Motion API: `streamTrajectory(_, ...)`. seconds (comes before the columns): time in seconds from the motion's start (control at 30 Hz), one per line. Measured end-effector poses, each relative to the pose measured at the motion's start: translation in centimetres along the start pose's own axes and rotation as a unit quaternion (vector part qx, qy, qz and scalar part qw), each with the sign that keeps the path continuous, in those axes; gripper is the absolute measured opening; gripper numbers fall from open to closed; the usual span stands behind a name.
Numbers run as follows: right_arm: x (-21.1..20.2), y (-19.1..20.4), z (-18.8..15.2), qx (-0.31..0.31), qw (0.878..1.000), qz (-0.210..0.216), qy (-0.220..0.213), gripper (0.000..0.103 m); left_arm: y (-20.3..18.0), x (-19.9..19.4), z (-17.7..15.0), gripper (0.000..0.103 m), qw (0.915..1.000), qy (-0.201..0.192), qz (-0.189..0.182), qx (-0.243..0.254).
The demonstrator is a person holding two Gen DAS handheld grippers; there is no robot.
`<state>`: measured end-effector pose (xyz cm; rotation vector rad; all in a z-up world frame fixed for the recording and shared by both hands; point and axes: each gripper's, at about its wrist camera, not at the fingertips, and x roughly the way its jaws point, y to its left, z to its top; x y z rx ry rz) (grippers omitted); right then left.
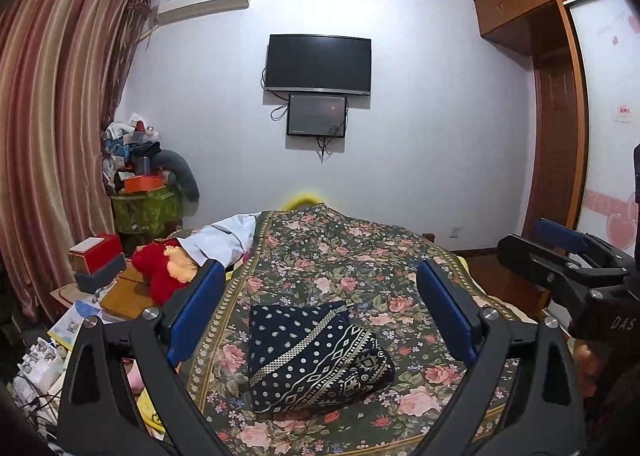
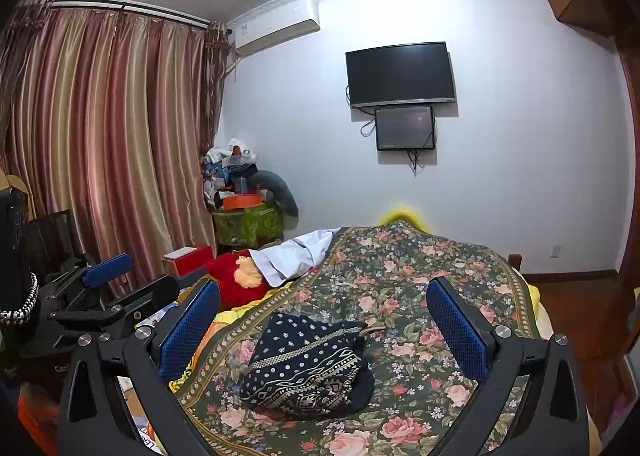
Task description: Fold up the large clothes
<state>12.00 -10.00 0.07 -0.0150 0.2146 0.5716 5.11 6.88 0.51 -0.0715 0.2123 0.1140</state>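
A folded dark navy garment (image 1: pixel 316 356) with white dots and geometric bands lies as a compact bundle on the floral bedspread (image 1: pixel 360 256). My left gripper (image 1: pixel 320 296) hovers above and just behind it, open, nothing between its blue pads. In the right wrist view the same garment (image 2: pixel 304 368) sits low and centre, and my right gripper (image 2: pixel 324 316) is open over it, also holding nothing. The right gripper (image 1: pixel 568 256) shows at the right edge of the left wrist view; the left gripper (image 2: pixel 108 272) shows at the left edge of the right wrist view.
A pale blue cloth (image 1: pixel 228 236) and a red plush toy (image 1: pixel 168 268) lie at the bed's far left. Boxes and clutter (image 1: pixel 96 260) crowd the left side. A striped curtain (image 2: pixel 100 136), a wall TV (image 1: pixel 318 64) and a wooden wardrobe (image 1: pixel 556 136) surround the bed.
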Motion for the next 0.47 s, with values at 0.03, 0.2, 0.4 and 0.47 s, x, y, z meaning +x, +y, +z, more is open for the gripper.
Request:
streamTrajectory(0.03, -0.04, 0.03, 0.01, 0.0, 1.0, -0.001, -0.001, 0.103, -0.03, 0.02, 0.01, 0.097, 1.0, 0.0, -0.001, 0.0)
streamTrajectory(0.2, -0.01, 0.18, 0.08, 0.003, 1.0, -0.003, 0.0, 0.103, -0.1, -0.15, 0.08, 0.097, 1.0, -0.004, -0.001, -0.001)
streamTrajectory(0.4, 0.01, 0.28, -0.02, 0.003, 1.0, -0.003, 0.0, 0.103, 0.01, -0.32, 0.09, 0.097, 1.0, -0.005, -0.003, -0.005)
streamTrajectory(0.47, 0.05, 0.29, -0.02, 0.003, 1.0, -0.003, 0.0, 0.103, 0.03, -0.29, 0.12, 0.097, 1.0, -0.005, -0.003, -0.005)
